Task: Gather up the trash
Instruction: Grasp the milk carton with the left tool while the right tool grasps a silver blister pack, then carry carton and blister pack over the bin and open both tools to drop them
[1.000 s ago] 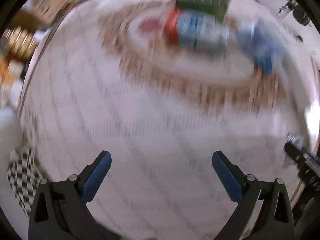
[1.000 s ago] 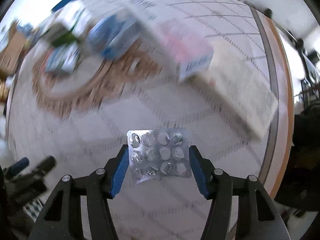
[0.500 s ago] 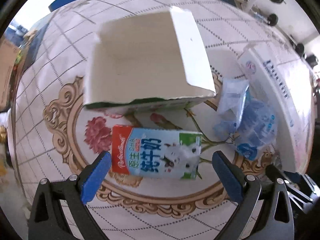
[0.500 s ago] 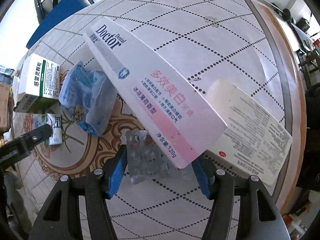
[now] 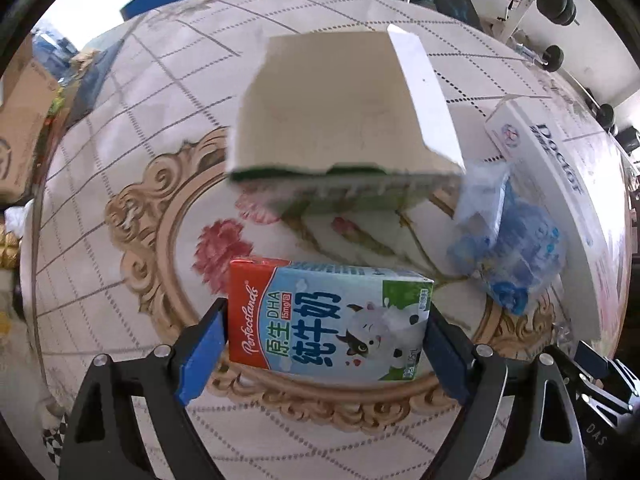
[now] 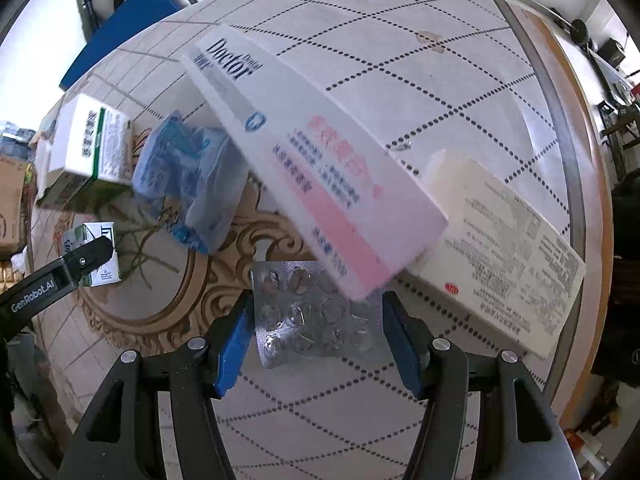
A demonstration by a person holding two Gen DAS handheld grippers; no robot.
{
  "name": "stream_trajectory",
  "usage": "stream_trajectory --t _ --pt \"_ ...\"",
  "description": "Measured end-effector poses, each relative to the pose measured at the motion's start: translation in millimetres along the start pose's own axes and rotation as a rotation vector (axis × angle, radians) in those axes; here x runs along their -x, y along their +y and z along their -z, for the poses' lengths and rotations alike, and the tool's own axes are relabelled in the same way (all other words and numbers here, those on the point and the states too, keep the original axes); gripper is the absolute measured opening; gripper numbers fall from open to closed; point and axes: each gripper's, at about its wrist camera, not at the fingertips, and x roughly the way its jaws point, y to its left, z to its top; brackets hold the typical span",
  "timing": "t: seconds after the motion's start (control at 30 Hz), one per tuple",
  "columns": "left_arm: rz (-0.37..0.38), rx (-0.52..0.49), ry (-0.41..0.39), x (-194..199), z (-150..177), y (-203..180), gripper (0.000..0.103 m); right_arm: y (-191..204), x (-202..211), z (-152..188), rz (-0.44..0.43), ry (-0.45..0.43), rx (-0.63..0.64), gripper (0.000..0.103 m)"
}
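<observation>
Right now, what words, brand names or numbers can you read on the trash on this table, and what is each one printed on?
"Perfectland", "DHA", "15mg", "原生", "纯牛奶": milk carton.
"Doctor", "Dental": long toothpaste box; its pink and grey lines are blurred.
"GenRobot.AI": arm of the left hand-held gripper, seen from the right wrist view.
Cream box: dense print, too small to read.
White and green box: text blurred.
Blister pack and blue wrapper: nothing legible.

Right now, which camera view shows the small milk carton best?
The left wrist view. There the milk carton lies flat with its whole printed face showing, between the blue pads of the left tool. The right wrist view shows only one end of it, at the far left, partly hidden behind a black finger of that tool.
</observation>
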Motion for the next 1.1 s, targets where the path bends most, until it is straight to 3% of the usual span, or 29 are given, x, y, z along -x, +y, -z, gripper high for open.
stream_trajectory --t 0.07,0.2,0.47,0.77,0.97,1.1 --pt "-0.008 0.012 -0.017 10 10 -6 0.090 3 4 9 -0.006 -0.003 0.017 0.065" --pt "-0.026 0.036 -0.046 31 61 2 0.090 9 14 38 -0.013 -0.016 0.059 0.065" --pt "0.015 0.072 -0.077 69 144 18 0.090 22 36 119 -0.058 -0.028 0.074 0.064" --pt "0.086 0.106 -0.093 98 286 73 0.090 52 62 266 -0.077 -0.052 0.099 0.064" --pt "0.134 0.175 0.003 72 375 111 0.090 63 43 379 -0.111 0.044 0.090 0.065" --pt "0.166 0.209 0.107 16 421 123 0.090 64 -2 437 -0.108 0.138 0.092 0.064"
